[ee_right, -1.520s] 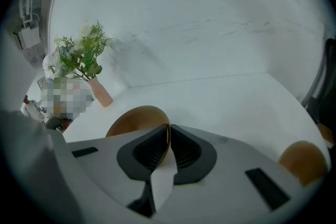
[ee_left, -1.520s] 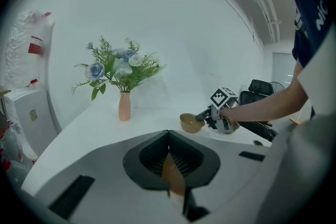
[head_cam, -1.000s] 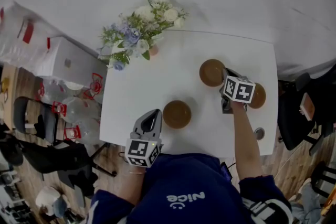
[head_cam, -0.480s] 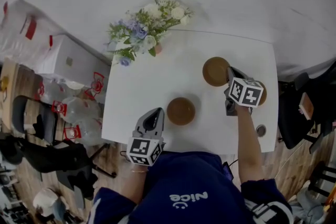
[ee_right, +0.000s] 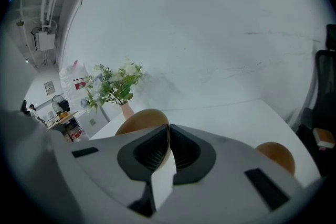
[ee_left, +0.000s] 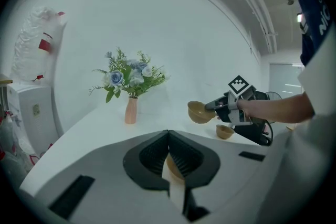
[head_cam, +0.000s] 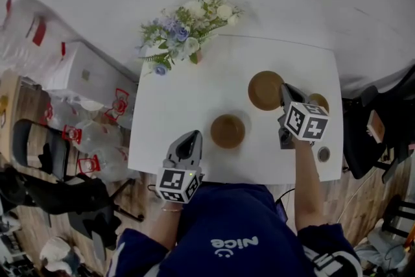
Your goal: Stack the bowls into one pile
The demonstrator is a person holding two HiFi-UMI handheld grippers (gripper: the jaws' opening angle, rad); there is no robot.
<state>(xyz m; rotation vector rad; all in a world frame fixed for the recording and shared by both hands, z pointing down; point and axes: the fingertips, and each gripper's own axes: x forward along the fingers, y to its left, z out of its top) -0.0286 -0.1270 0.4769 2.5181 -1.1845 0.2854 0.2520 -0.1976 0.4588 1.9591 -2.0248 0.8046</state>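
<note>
Three brown bowls are on view over a white table (head_cam: 194,94). My right gripper (head_cam: 283,91) (ee_right: 169,128) is shut on the rim of one bowl (head_cam: 265,90) (ee_right: 137,121) and holds it in the air, as the left gripper view shows (ee_left: 201,112). A second bowl (head_cam: 227,131) (ee_left: 174,169) sits mid-table, just ahead of my left gripper (head_cam: 190,137) (ee_left: 168,136), whose jaws are shut with nothing in them. The third bowl (head_cam: 319,100) (ee_right: 277,155) (ee_left: 224,131) rests at the right, partly hidden by the right gripper's marker cube.
A vase of flowers (head_cam: 188,29) (ee_left: 131,110) stands at the table's far left corner. A small dark round thing (head_cam: 323,154) lies near the front right corner. Dark chairs (head_cam: 373,133) flank the right side; a box and bags (head_cam: 78,84) sit on the floor at left.
My right gripper has risen with its bowl, lifting it off the table. The left gripper has edged slightly toward the middle bowl.
</note>
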